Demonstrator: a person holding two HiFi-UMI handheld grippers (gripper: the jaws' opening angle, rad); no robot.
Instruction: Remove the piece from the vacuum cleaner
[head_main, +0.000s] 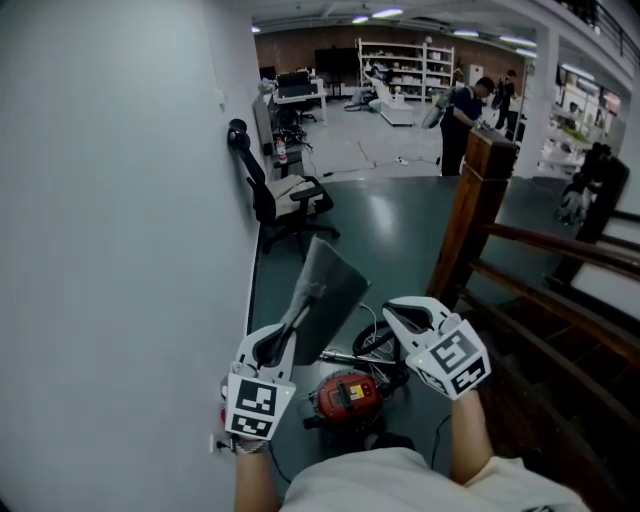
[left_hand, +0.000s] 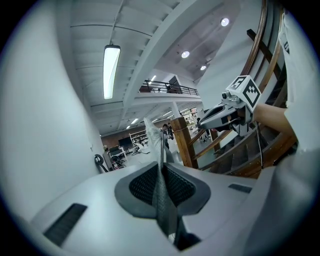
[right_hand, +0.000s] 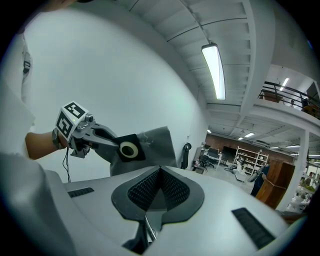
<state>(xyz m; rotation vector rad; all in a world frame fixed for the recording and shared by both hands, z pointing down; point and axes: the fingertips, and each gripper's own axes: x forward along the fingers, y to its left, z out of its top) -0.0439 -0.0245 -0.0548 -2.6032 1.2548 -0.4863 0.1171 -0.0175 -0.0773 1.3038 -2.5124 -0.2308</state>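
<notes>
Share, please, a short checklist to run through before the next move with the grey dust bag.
1. Left tongs grip on the dust bag: ok, shut on it near its collar.
2. Bag clear of the red vacuum cleaner: ok, held up above it.
3. Right tongs free to help: ok, shut and empty.
4. Collar hole covered against spills: cannot tell.
5. Place to set the bag down: cannot tell, none in view.
</notes>
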